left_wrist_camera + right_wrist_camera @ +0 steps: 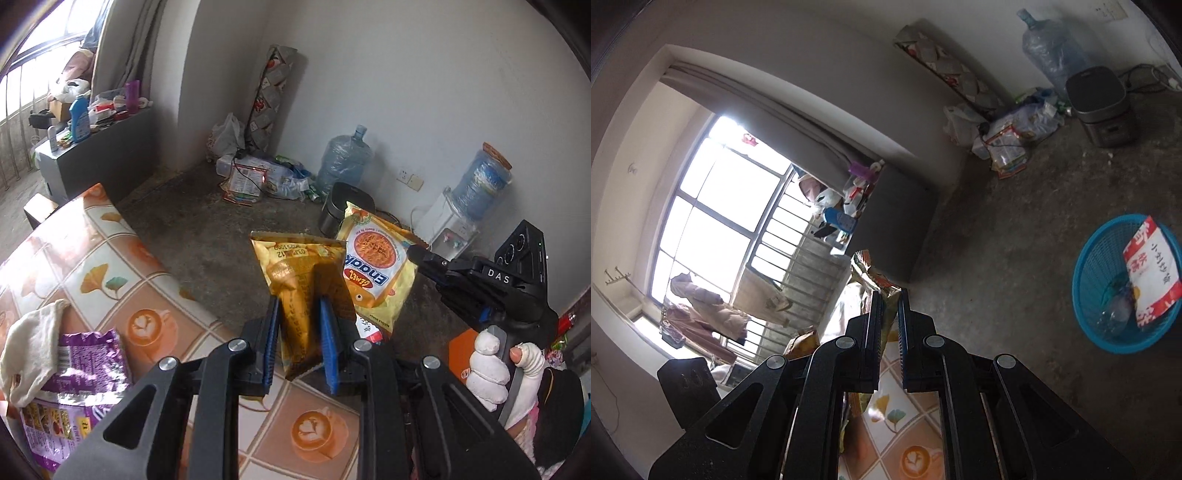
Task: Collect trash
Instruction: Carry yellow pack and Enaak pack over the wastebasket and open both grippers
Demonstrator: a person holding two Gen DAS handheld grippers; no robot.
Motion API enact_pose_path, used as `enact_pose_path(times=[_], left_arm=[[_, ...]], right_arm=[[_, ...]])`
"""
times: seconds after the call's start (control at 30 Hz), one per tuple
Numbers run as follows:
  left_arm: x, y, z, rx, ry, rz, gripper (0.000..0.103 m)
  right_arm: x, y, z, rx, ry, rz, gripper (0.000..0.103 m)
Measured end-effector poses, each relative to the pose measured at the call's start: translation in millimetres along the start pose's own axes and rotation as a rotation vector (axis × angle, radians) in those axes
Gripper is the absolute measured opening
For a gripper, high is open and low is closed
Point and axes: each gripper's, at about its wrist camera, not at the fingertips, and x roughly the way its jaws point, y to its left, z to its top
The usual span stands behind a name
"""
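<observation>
Both claws pinch crinkled snack wrappers above the tiled tablecloth edge.

Blue ribbed pads of the left gripper (299, 317) are clamped on a glossy golden chip bag (295, 273), folded and upright between them; the right gripper (888, 306), its jaws nearly pressed together, nips the thin top edge of a yellow Enoki noodle packet (373, 269) that hangs flat beside the chip bag. A white-gloved hand (495, 365) grips the right tool's handle. On the tablecloth (110, 236), near its left edge, lie a shiny purple wrapper (79, 365) and a soft cream cloth (29, 343). Down on the rough concrete floor stands a round blue mesh basket (1097, 258), holding a red-and-white plastic bag (1150, 273) and a crumpled clear bottle (1115, 314).
</observation>
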Motion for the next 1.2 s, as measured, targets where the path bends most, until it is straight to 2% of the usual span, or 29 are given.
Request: enact_pose_path(times=[0.13, 0.23, 0.33, 0.47, 0.7, 0.77, 0.83, 0.87, 0.97, 1.2], left_arm=[[59, -28, 14, 0.049, 0.105, -0.030, 0.023], [109, -49, 22, 0.094, 0.183, -0.034, 0.023], [160, -69, 24, 0.130, 0.261, -0.038, 0.023], [223, -82, 20, 0.130, 0.356, -0.045, 0.023], [306, -87, 19, 0.110, 0.473, -0.034, 0.024], [327, -86, 18, 0.091, 0.504, -0.043, 0.040], [341, -81, 17, 0.049, 0.515, -0.044, 0.045], [344, -77, 18, 0.029, 0.511, -0.039, 0.045], [345, -72, 16, -0.002, 0.491, -0.054, 0.047], [325, -74, 24, 0.024, 0.425, -0.061, 0.048]], right_arm=[[-10, -41, 12, 0.009, -0.083, -0.197, 0.007], [-14, -81, 18, 0.050, -0.112, -0.318, 0.007], [-6, -113, 22, 0.090, -0.111, -0.408, 0.007], [15, -147, 23, 0.141, -0.080, -0.486, 0.007], [53, -190, 34, 0.200, -0.039, -0.563, 0.008], [65, -203, 36, 0.226, -0.020, -0.576, 0.009], [78, -219, 35, 0.270, 0.016, -0.551, 0.015], [82, -225, 33, 0.296, 0.029, -0.549, 0.019], [79, -228, 27, 0.320, 0.026, -0.540, 0.020], [62, -212, 26, 0.272, -0.006, -0.506, 0.022]])
